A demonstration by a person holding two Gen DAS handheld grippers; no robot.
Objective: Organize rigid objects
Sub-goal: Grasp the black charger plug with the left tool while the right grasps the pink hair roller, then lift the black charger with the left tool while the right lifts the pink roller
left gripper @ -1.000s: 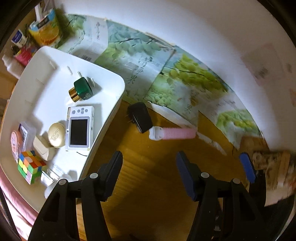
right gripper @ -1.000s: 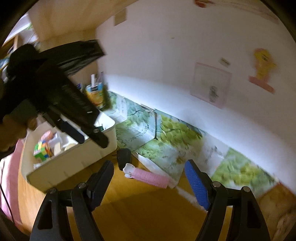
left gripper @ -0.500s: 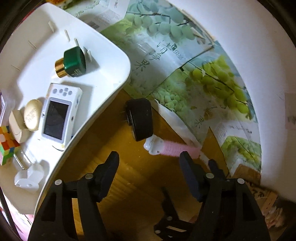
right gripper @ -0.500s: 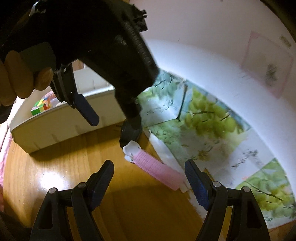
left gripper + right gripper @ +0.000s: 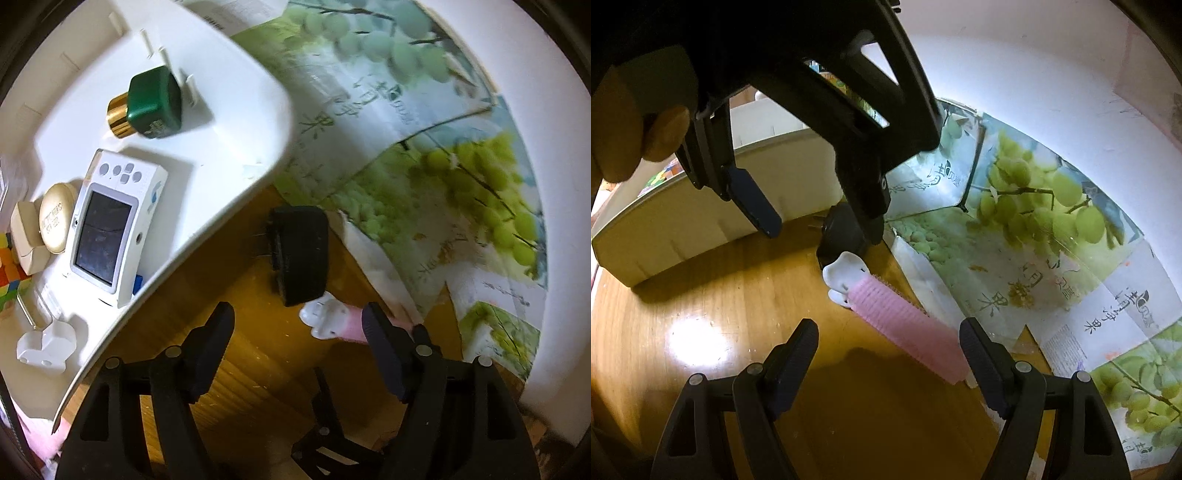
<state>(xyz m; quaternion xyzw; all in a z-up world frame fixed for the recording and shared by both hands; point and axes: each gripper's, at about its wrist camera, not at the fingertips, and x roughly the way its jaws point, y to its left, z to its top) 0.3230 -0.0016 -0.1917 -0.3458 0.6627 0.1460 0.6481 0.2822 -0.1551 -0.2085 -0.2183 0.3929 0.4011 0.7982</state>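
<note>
Charger (image 5: 299, 254) lies ahead of both grippers' spread, empty jaws, touching pink roller (image 5: 908, 325).

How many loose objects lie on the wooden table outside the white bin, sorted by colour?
Black: 1, the plug adapter
Pink and white: 1, the hair roller clip
Total: 2, both on the table outside the bin

Glossy wooden floor (image 5: 701, 332), smooth white plastic bin (image 5: 229, 122), bristly pink roller (image 5: 908, 325).

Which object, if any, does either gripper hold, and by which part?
Nothing is held. The left gripper and right gripper are both open; the black charger and pink hair roller lie on the floor.
</note>
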